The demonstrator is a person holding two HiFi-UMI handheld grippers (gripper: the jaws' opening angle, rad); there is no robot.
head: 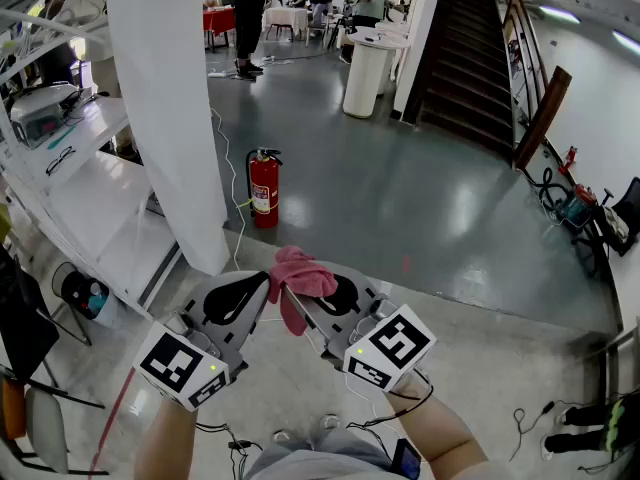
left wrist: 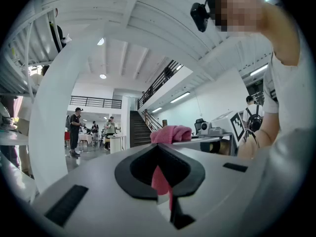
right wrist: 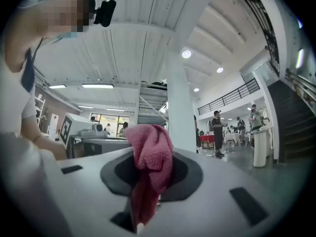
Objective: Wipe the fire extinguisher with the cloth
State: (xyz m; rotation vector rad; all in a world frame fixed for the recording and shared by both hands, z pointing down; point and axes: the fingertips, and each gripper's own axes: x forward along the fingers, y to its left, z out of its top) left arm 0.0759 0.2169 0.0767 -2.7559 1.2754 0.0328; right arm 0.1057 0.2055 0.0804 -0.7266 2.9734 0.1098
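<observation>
A red fire extinguisher (head: 264, 190) stands upright on the grey floor beside a white pillar (head: 165, 108), well ahead of both grippers. The pink cloth (head: 300, 276) is bunched between the two gripper tips, which are held close together near my body. My right gripper (head: 298, 296) is shut on the cloth (right wrist: 150, 154), which drapes over its jaws and hangs down the seam. My left gripper (head: 268, 286) touches the cloth's left edge. A pink strip (left wrist: 161, 181) lies in its nearly shut jaws, and the cloth's bunch (left wrist: 171, 133) shows just past its tip.
White shelving (head: 70, 183) runs along the left, and a chair (head: 45, 423) sits at the lower left. A round white stand (head: 365, 73), a dark staircase (head: 470, 53) and several people stand farther back. Cables trail on the floor by my feet.
</observation>
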